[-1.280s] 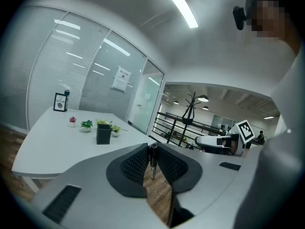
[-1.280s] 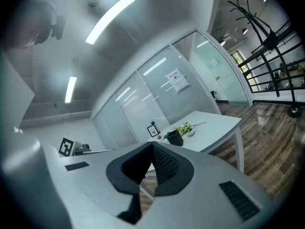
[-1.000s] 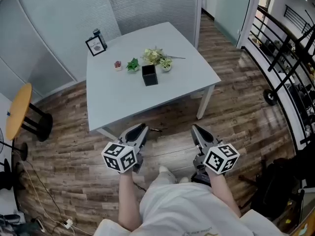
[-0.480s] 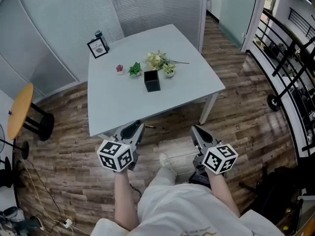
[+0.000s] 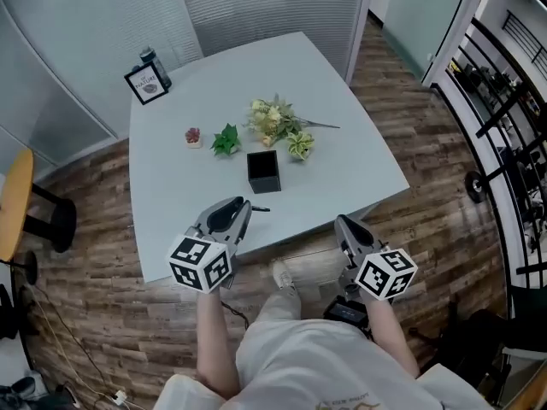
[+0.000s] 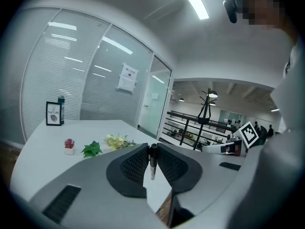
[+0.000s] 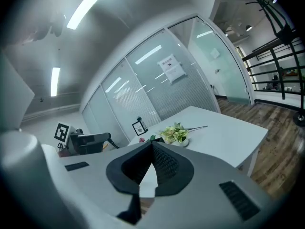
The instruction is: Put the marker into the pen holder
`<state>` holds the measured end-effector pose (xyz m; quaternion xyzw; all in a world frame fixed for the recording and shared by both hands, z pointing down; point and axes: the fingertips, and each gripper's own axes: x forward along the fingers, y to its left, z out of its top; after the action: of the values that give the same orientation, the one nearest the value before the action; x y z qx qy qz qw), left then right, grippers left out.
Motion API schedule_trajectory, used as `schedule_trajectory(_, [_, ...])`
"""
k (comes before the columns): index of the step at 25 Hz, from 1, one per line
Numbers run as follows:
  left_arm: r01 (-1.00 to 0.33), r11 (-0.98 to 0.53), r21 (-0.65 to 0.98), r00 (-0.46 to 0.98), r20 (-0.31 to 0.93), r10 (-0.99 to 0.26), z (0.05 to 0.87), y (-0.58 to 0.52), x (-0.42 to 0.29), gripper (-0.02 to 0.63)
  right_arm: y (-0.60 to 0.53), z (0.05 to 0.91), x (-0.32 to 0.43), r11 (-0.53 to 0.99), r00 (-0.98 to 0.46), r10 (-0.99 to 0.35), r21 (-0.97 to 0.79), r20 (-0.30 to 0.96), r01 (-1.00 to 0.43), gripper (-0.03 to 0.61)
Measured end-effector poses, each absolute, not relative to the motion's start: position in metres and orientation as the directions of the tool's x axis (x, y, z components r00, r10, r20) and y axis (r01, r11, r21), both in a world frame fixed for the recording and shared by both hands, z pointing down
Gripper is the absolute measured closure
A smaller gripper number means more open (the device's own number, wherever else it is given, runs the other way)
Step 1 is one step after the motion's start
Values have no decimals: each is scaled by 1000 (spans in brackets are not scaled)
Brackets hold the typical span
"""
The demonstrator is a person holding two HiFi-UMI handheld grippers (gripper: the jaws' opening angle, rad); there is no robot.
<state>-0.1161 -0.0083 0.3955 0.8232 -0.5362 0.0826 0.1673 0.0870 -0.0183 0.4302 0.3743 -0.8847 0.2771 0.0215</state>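
Note:
A black square pen holder (image 5: 263,172) stands open-topped on the pale grey table (image 5: 171,195). My left gripper (image 5: 242,205) hovers over the table's near edge, just short of the holder and to its left. It is shut on a thin black marker (image 5: 259,208), whose end sticks out to the right of the jaws. In the left gripper view the marker (image 6: 152,162) stands upright between the ribbed pads of that gripper (image 6: 152,149). My right gripper (image 5: 342,222) hangs off the table's front edge over the floor, shut and empty, its tips meeting in the right gripper view (image 7: 151,143).
Behind the holder lie a bunch of pale flowers (image 5: 275,120), a small green plant (image 5: 226,139) and a tiny red-topped pot (image 5: 193,136). A framed card (image 5: 146,84) stands at the far left corner. A round wooden stool (image 5: 13,203) is at the left, a railing at the right.
The person has stepped up to the table. Both grippers moved forward, and the left one with the marker now reaches over the near edge. The jaws look unchanged.

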Motion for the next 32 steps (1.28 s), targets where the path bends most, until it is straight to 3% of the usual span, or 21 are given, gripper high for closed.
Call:
schedule_trajectory(11, [-876,-443,194,481,432,-763,442,-153,-163,549,-144,453,35,469,-656,-679,-494,329,-733,561])
schedule_trajectory(32, [-855,-491,165,491,559,-668,502,-185,-159,549,-184,462,27,438,-636,-686,-497,354,-749,562])
